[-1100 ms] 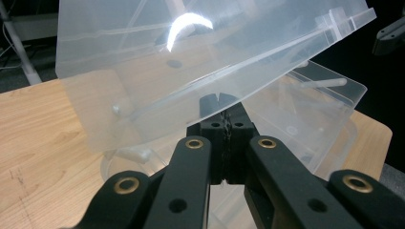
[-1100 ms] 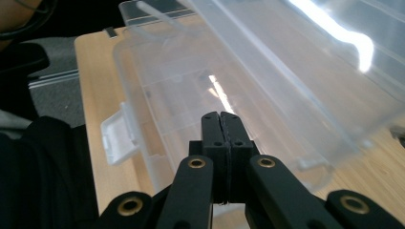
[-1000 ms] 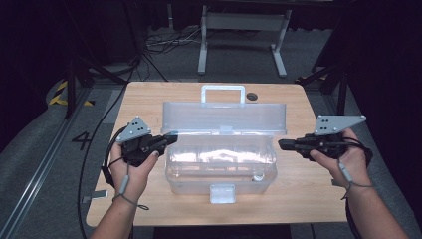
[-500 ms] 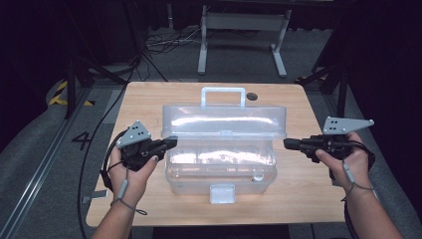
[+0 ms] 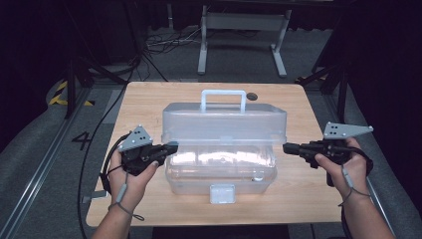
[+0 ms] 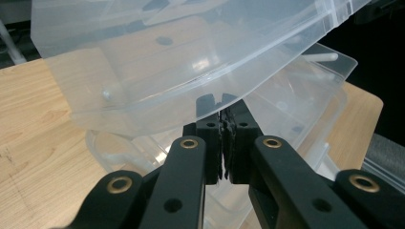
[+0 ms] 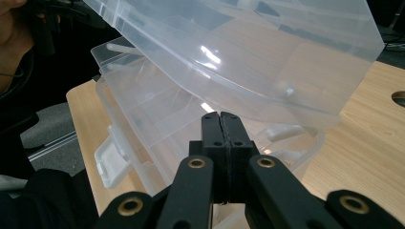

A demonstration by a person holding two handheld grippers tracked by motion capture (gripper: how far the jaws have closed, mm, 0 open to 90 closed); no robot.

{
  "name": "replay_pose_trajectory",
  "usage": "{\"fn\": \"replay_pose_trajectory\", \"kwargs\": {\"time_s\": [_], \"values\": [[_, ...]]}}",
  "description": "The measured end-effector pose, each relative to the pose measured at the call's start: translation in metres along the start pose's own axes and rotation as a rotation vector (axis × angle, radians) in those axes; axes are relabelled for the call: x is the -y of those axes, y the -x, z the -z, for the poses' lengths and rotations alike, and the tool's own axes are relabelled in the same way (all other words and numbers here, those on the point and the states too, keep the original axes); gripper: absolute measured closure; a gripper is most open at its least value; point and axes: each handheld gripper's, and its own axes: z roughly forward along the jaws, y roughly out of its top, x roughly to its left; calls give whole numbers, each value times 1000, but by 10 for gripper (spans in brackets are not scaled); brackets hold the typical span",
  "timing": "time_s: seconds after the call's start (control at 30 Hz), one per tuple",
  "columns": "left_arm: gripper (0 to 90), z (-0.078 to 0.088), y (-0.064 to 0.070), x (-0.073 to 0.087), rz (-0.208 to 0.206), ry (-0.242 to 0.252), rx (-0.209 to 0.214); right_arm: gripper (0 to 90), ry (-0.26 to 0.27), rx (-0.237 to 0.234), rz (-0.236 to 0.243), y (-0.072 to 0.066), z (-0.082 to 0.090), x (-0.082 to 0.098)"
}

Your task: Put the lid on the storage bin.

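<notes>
Propping the half-raised lid (image 5: 224, 124) of the clear box (image 5: 221, 172) at the table's (image 5: 149, 99) middle, the clenched left gripper (image 5: 169, 148) wedges beneath its edge, while the clenched right gripper (image 5: 288, 148) waits empty alongside.

Lab: dark curtains, floor cables (image 5: 149, 47), metal stand (image 5: 241, 22), floor rail (image 5: 37, 189).

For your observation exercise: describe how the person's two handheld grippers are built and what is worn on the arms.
Both the left gripper and right gripper are black, with brass-ringed holes and a grey three-cornered plate on top. A cable trails from each. Forearms are bare, without sleeves.
</notes>
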Motion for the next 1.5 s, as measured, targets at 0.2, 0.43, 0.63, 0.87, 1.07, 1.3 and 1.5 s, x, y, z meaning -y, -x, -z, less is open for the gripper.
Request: {"fn": "replay_pose_trajectory", "kwargs": {"time_s": [0.2, 0.43, 0.63, 0.87, 1.07, 1.3, 1.5], "values": [[866, -1, 1, 2, -6, -27, 11, 900, 1, 2, -16, -1, -1, 6], [858, -2, 2, 5, -8, -54, 22, 900, -10, 2, -19, -4, -2, 10], [847, -3, 3, 8, -2, -75, 37, 900, -17, 13, -35, -6, -1, 13], [841, -3, 5, 12, 3, -98, 39, 900, -19, 8, -57, -8, -3, 19], [820, 0, 6, 14, 6, -109, 39, 900, -25, 0, -63, -9, -2, 21], [814, 3, 7, 20, 22, -143, 42, 900, -54, 1, -58, -12, -3, 25], [801, 3, 6, 23, 27, -170, 58, 900, -77, -3, -61, -14, -5, 28]]}}
